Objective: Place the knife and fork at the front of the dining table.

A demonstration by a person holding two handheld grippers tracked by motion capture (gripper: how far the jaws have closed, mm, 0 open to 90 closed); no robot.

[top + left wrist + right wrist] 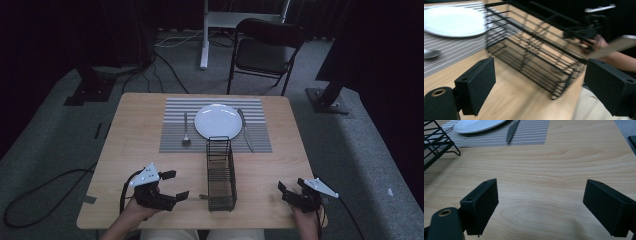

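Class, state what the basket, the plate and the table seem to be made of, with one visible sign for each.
Basket: thin metal wire with a matt black coating, judging by its open grid of rods and fine mesh floor. Plate: probably glazed white ceramic, as it shows glossy highlights, though plastic is possible. Table: pale wood or wood-look laminate, with clear grain lines and a smooth, low sheen.

You've got a black wire basket (pixel 221 175), white plate (pixel 218 121), grey-white striped mat (pixel 172 137), light wood-grain surface (pixel 135 145), black grippers.

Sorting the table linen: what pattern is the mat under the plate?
Grey with thin white stripes; the mat shows best in the high view.
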